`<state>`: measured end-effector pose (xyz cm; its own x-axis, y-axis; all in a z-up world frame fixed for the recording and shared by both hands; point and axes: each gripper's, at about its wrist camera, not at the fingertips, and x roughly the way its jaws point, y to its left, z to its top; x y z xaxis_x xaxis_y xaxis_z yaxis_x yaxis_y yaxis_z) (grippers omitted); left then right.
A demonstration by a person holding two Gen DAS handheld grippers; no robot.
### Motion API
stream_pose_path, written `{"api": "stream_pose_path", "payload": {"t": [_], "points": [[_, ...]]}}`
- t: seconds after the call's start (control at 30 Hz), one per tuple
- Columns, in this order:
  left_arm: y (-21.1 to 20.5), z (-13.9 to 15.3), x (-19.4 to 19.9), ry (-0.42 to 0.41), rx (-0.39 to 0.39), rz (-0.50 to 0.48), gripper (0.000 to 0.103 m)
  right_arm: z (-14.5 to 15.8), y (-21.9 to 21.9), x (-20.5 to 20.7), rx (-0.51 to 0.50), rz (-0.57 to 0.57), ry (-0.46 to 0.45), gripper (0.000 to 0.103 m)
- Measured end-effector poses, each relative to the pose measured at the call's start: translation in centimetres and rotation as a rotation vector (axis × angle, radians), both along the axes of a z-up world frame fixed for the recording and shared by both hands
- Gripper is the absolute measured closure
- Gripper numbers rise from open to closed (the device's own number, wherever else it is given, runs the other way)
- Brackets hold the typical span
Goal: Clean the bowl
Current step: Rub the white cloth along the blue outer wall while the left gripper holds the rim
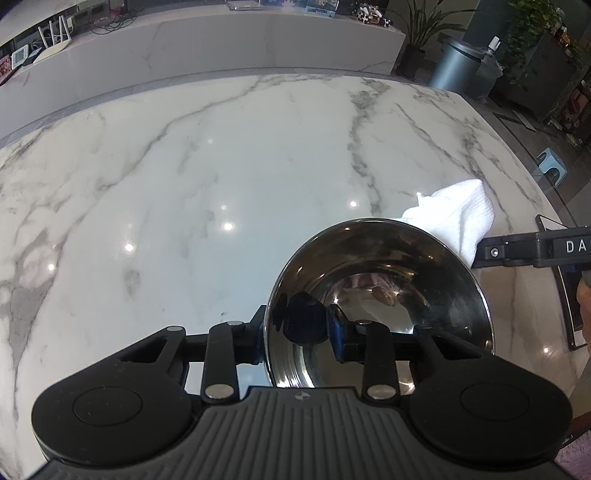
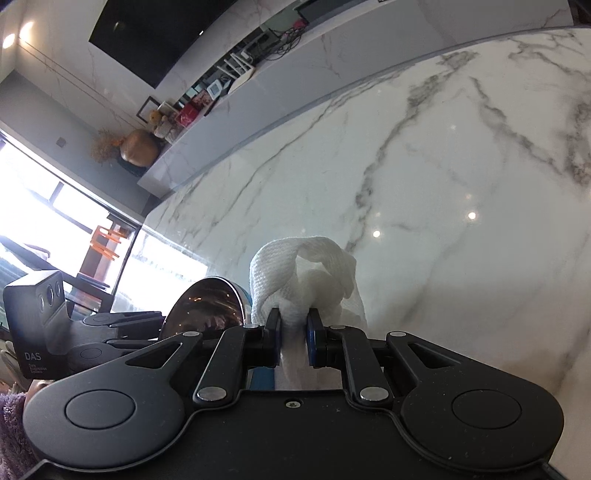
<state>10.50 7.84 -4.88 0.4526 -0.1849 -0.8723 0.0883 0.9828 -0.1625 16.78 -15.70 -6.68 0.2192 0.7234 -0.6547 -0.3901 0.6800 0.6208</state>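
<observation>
A shiny steel bowl (image 1: 388, 288) is tipped up over the marble table (image 1: 184, 184), its inside facing the left wrist camera. My left gripper (image 1: 297, 328) is shut on its near-left rim, one finger outside the wall and the other inside. Behind the bowl's far right edge hangs a white cloth (image 1: 454, 218). In the right wrist view my right gripper (image 2: 293, 325) is shut on that bunched cloth (image 2: 306, 266), just right of the bowl (image 2: 210, 299). Its finger (image 1: 491, 253) shows at the right edge of the left wrist view.
A dark flat device (image 1: 565, 295) lies at the table's right edge. Beyond the table stand a long white counter (image 1: 221, 48), a grey bin (image 1: 458, 66), potted plants (image 1: 424, 26) and a small blue stool (image 1: 550, 164). A hand (image 1: 585, 306) shows at far right.
</observation>
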Motion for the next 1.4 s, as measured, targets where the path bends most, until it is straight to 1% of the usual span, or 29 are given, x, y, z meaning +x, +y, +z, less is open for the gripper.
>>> {"api": "stream_pose_path", "payload": {"t": [0.17,0.3,0.4,0.53,0.73,0.83,1.0,1.1,1.27,1.4], "points": [[0.0,0.1,0.2,-0.012,0.000,0.002,0.073,-0.4,0.2,0.0,-0.027,0.025,0.020,0.090],[-0.2,0.2,0.3,-0.023,0.008,0.000,0.073,-1.2,1.3,-0.4,-0.098,0.068,0.040,0.090],[-0.3,0.2,0.4,-0.024,0.009,0.002,0.073,-1.0,1.8,-0.8,-0.132,0.083,0.016,0.090],[-0.4,0.1,0.4,-0.022,0.009,-0.003,0.073,-0.6,1.2,-0.8,-0.120,0.055,-0.004,0.091],[-0.4,0.1,0.4,-0.032,0.025,-0.004,0.074,1.2,-0.2,-0.5,-0.033,0.001,-0.079,0.090],[-0.5,0.1,0.4,-0.036,0.028,-0.006,0.074,1.5,-0.6,-0.3,0.000,-0.008,-0.084,0.090],[-0.5,0.1,0.3,-0.036,0.028,-0.003,0.074,1.5,-0.5,-0.2,-0.003,-0.007,-0.078,0.090],[-0.5,0.1,0.3,-0.036,0.028,-0.003,0.074,1.4,-0.1,-0.1,-0.029,-0.001,-0.074,0.090],[-0.5,0.1,0.3,-0.033,0.027,-0.001,0.074,0.3,1.3,-0.3,-0.124,0.038,-0.053,0.090],[-0.5,0.2,0.3,-0.018,0.019,0.015,0.073,-0.1,1.8,-0.5,-0.154,0.057,-0.055,0.090]]}}
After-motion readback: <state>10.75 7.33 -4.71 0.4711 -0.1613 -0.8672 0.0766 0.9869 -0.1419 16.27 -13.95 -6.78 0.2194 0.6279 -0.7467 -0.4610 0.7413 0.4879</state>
